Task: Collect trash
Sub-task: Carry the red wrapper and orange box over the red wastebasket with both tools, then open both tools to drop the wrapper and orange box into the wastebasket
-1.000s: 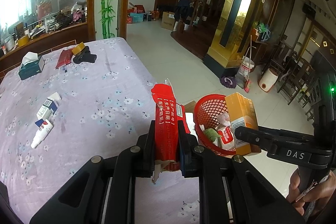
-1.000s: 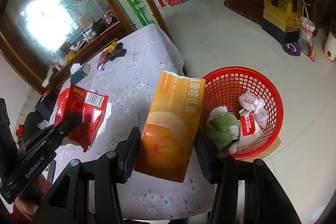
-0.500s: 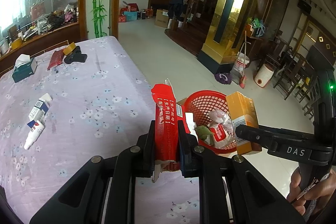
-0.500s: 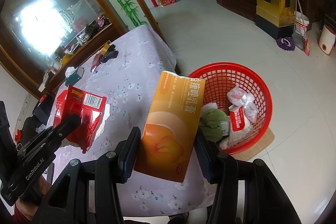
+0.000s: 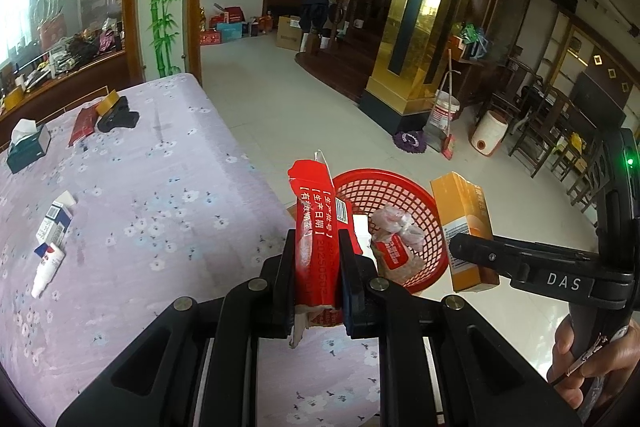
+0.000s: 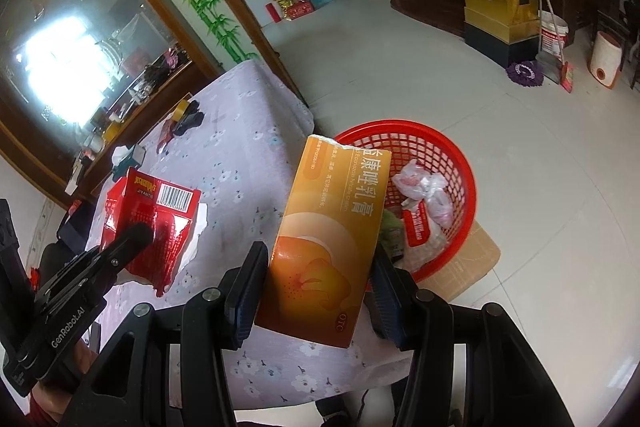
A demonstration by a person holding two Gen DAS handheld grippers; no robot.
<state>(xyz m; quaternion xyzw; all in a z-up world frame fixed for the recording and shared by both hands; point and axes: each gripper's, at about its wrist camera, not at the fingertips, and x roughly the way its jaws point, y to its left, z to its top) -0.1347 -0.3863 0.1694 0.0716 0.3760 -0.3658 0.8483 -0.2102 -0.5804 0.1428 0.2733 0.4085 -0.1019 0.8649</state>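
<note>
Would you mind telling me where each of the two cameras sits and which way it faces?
Left wrist: on the left gripper, looking down along its fingers at the red packet it clamps, the table and red basket; a hand shows lower right.
Right wrist: on the right gripper, looking down at the orange box it grips, the basket beyond.
Shared: both packages, basket, table, and each shows the other gripper.

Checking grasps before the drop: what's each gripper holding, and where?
Left gripper: flattened red foil packet, pinched near its lower end. Right gripper: orange cardboard box, clamped across its lower half.
</note>
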